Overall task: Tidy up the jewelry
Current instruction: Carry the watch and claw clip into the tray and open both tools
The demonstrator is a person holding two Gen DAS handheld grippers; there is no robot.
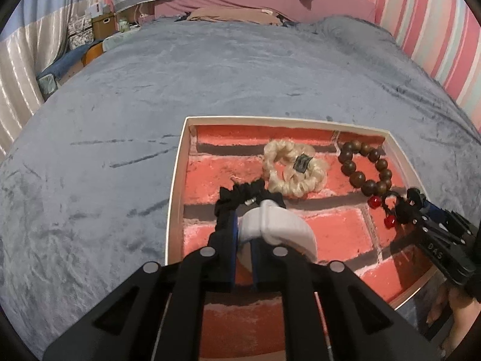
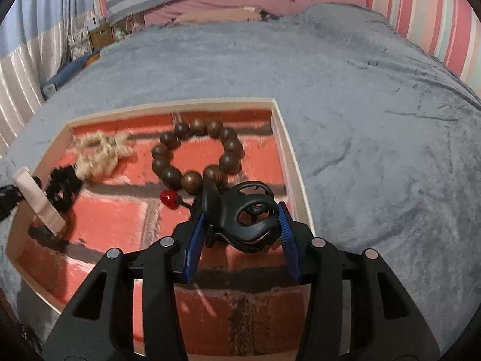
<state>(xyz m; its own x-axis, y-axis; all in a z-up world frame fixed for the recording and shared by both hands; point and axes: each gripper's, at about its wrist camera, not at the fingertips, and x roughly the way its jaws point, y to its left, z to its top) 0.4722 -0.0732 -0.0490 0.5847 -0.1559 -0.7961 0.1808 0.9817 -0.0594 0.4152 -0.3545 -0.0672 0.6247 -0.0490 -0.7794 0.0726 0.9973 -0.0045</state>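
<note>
- Two tools over a shallow tray [image 1: 176, 180] with a brick-print lining, sitting on a grey bed [image 1: 120, 105].
- Left tool [image 1: 245, 225] looks clamped on a white clip [image 1: 279, 225], though it's hard to tell.
- Right tool [image 2: 240, 234] is clamped on a black claw clip [image 2: 240, 210].
- Already in the tray: wooden bead bracelet [image 2: 195, 156], blonde scrunchie [image 1: 291, 168], black scrunchie [image 1: 240, 195].

left gripper [image 1: 245, 234] tilted steeply downward, jaws nearly together, clamped on a white clip [image 1: 279, 225]; right gripper [image 2: 240, 234] angled down likewise, jaws partway apart, pads pressing a black claw clip [image 2: 243, 219]; person's fingers [image 1: 445, 310] beneath right gripper
</note>
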